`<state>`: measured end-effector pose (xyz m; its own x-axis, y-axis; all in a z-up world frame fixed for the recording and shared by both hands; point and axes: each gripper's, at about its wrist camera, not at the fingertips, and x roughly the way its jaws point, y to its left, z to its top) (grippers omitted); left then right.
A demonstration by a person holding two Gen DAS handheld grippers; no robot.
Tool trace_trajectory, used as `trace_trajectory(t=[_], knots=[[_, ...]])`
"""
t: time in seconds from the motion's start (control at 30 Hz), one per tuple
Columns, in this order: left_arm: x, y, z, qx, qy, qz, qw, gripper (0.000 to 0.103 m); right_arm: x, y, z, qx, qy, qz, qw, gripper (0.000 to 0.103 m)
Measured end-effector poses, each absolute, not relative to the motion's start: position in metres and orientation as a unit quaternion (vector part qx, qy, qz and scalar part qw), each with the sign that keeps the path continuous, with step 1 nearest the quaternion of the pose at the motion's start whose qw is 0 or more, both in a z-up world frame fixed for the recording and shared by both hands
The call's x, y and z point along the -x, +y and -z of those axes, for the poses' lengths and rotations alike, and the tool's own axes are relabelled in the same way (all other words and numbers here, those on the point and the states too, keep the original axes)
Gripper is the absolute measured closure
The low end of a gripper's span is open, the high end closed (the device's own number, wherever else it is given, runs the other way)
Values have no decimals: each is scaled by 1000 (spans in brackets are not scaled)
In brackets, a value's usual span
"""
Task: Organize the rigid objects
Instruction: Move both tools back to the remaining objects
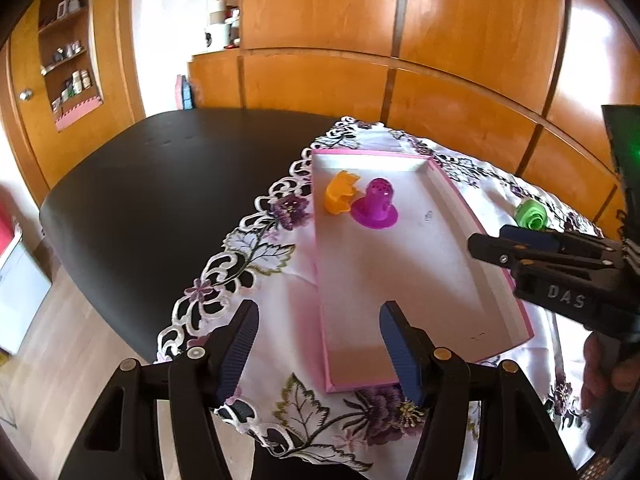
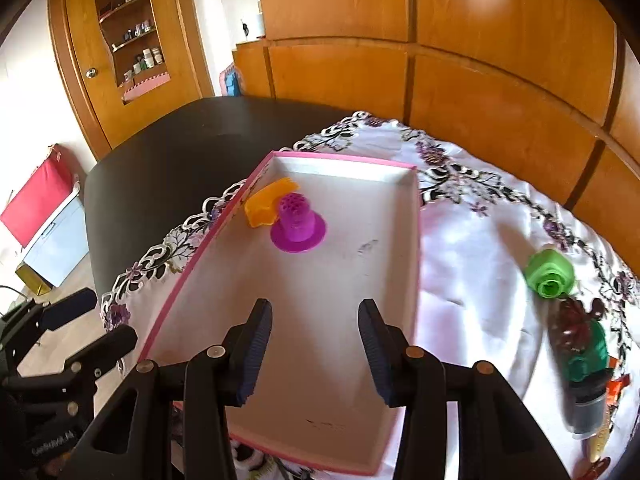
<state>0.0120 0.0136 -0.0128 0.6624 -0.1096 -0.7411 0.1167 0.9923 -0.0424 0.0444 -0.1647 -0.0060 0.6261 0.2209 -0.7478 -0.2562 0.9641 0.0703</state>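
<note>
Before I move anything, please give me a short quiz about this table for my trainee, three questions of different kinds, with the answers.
1. True or false: the purple piece stands inside the pink tray.
2. Which piece lies on the cloth outside the tray? A) the orange piece B) the light green piece C) the purple piece
3. Fill in: the jaws of the left gripper and the right gripper are both ____ and hold nothing.

Key: 1 true; 2 B; 3 open.
</note>
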Motion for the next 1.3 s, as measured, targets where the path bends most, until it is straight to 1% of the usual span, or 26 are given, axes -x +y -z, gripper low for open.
trace_trajectory(t=[0.27,0.47,0.7,0.87,1.03,1.13,1.3], knots=[[-13,-6,12,-29,410,80,908,39,-35,-214,1,7,403,-93,910,58],[-16,-23,12,-36,424,111,898,39,-29,-272,-1,-11,400,-40,916,58],[-23,-48,5,-61,419,141,895,39,-17,-369,-10,-32,383,63,921,58],[-32,-76,0,-84,416,163,891,39,-8,-441,2,-81,369,151,913,58],[-41,-115,-3,-103,414,193,884,31,1,-487,19,-177,373,188,891,58],[-47,-143,-2,-112,415,213,877,29,-1,-489,16,-184,370,188,891,58],[-64,-192,1,-159,409,244,865,26,1,-486,16,-192,373,172,891,58]])
